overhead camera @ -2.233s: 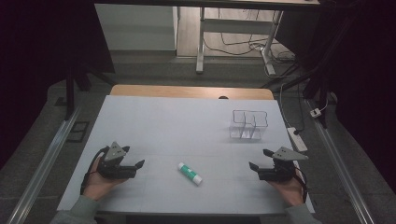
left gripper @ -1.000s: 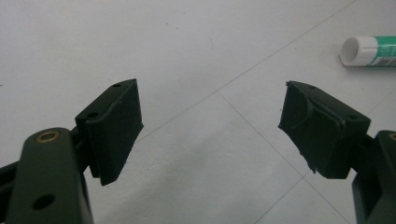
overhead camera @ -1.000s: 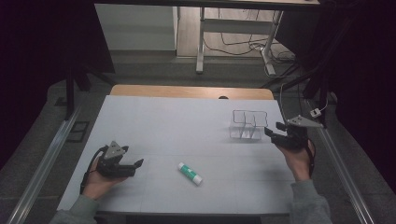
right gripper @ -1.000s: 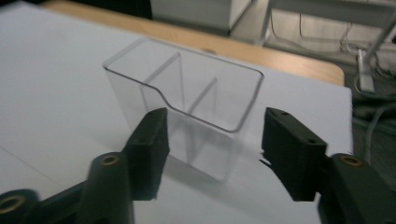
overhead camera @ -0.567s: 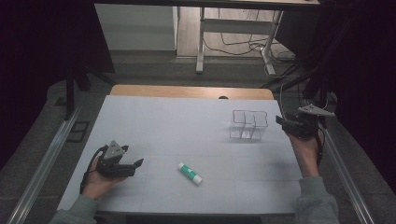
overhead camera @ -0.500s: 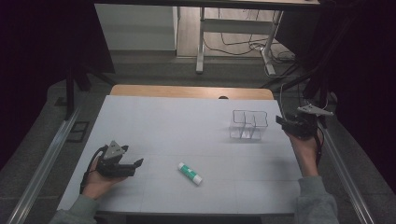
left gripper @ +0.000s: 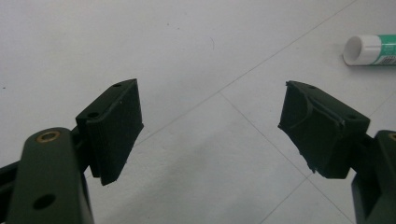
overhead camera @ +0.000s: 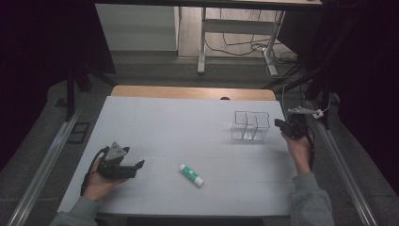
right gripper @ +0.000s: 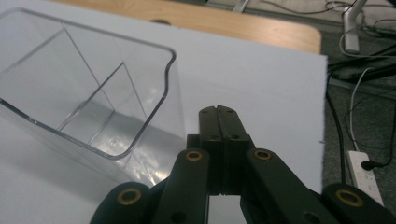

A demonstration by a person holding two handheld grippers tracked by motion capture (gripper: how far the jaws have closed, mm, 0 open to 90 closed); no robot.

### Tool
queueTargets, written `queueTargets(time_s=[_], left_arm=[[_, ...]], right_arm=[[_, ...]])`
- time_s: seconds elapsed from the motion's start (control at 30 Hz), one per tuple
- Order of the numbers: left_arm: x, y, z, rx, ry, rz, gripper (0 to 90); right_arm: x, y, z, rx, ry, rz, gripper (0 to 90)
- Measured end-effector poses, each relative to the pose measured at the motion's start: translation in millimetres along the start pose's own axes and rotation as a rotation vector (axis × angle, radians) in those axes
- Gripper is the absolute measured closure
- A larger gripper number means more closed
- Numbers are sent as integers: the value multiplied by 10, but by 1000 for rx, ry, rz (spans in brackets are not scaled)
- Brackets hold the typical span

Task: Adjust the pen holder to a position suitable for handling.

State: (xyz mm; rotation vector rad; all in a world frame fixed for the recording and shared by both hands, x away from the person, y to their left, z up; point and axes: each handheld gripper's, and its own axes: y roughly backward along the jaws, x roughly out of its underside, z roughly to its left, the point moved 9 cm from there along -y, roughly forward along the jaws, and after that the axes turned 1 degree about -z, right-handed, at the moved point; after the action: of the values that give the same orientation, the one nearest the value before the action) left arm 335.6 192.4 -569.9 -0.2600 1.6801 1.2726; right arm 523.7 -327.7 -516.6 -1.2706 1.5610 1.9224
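A white glue stick (overhead camera: 191, 174) with a green label lies on the white table near the front middle; its white end (left gripper: 369, 49) shows at the upper right of the left gripper view. My left gripper (overhead camera: 136, 165) rests on the table left of it, open with nothing between its jaws (left gripper: 210, 126). A clear plastic divided container (overhead camera: 249, 126) stands at the right. My right gripper (overhead camera: 280, 124) is held just right of it, shut on nothing (right gripper: 218, 112), its tips beside the container's wall (right gripper: 88, 93) and not touching.
The white table sheet (overhead camera: 188, 132) ends at a wooden strip (overhead camera: 188, 92) at the back. Cables and a power strip (right gripper: 364, 170) lie on the floor past the table's right edge. A metal rail (overhead camera: 42, 165) runs along the left.
My right gripper has moved from the table's front right corner up and away to the right side of the clear container. The left gripper and glue stick have stayed put.
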Motion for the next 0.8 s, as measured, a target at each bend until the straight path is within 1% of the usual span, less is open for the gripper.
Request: queueTargets(time_s=[0.03,0.07,0.13,0.2,0.3,0.4,0.53,0.63,0.8], left_arm=[[2,-2,-1,-1,-2,2,210],[3,-2,-4,0,-3,2,210],[4,-2,-7,1,-4,3,210],[3,-5,-9,0,-4,2,210],[2,-12,-7,1,-5,4,210],[7,-16,-2,-1,-3,7,210],[8,-17,-5,-1,-9,7,210],[11,-19,-4,-3,-11,9,210],[6,-21,-9,3,-8,7,209]], right_arm=[[0,0,0,0,0,0,892],[36,-65,34,-5,10,21,892],[65,-105,47,-1,12,37,892],[97,-149,64,-15,10,49,892],[135,-204,74,-21,7,64,892],[163,-252,99,-29,20,83,892],[173,-288,132,-31,35,90,892],[178,-286,129,-42,27,90,892],[173,-288,132,-33,37,87,892]])
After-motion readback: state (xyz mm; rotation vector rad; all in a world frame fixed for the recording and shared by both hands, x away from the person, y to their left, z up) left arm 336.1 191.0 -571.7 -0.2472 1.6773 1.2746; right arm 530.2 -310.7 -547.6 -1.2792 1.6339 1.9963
